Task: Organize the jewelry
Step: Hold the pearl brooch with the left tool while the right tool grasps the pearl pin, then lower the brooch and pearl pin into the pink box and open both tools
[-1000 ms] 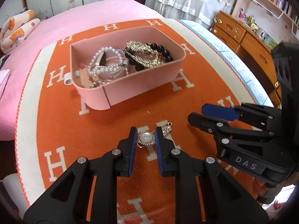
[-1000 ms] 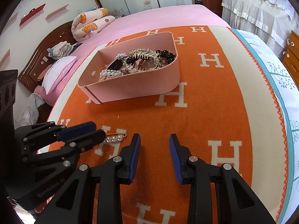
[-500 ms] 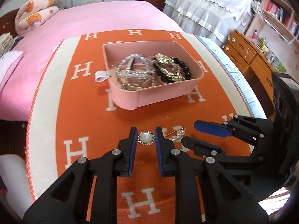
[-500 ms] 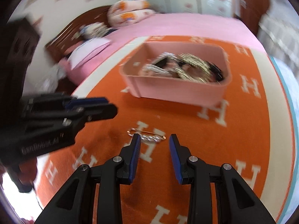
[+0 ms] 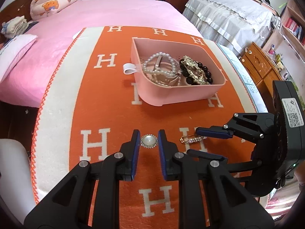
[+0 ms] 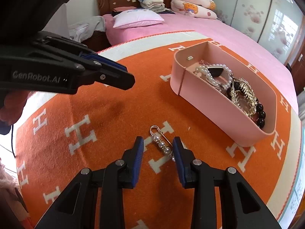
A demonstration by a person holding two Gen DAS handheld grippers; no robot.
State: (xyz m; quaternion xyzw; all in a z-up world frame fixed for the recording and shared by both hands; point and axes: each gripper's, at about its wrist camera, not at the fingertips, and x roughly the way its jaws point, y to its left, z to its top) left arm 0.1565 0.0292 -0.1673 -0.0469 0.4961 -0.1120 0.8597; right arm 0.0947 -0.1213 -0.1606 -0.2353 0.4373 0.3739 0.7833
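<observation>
My left gripper (image 5: 148, 134) is shut on a round pearl brooch (image 5: 149, 141) with a sparkly rim, held just above the orange blanket (image 5: 106, 103). To its right, my right gripper (image 5: 196, 142) stands open around a gold pin with pearls (image 5: 192, 139). In the right wrist view the pearl pin (image 6: 162, 143) lies flat on the blanket (image 6: 118, 118) between the open fingers of the right gripper (image 6: 158, 143). The left gripper (image 6: 125, 74) hangs at the upper left; the brooch is hidden there. A pink box (image 5: 181, 95) behind holds a pearl bracelet (image 5: 158, 64), a gold clip (image 5: 192, 70) and black beads.
The pink box (image 6: 209, 105) sits to the right of the pin in the right wrist view. The blanket with white H letters lies on a pink bed (image 5: 57, 43) with pillows (image 6: 137, 19) at its head. A wooden dresser (image 5: 261, 66) stands to the right.
The right gripper has rolled and slid over the pearl pin, which now lies between its fingers instead of to their left. The left gripper has swung with the brooch still in its grip.
</observation>
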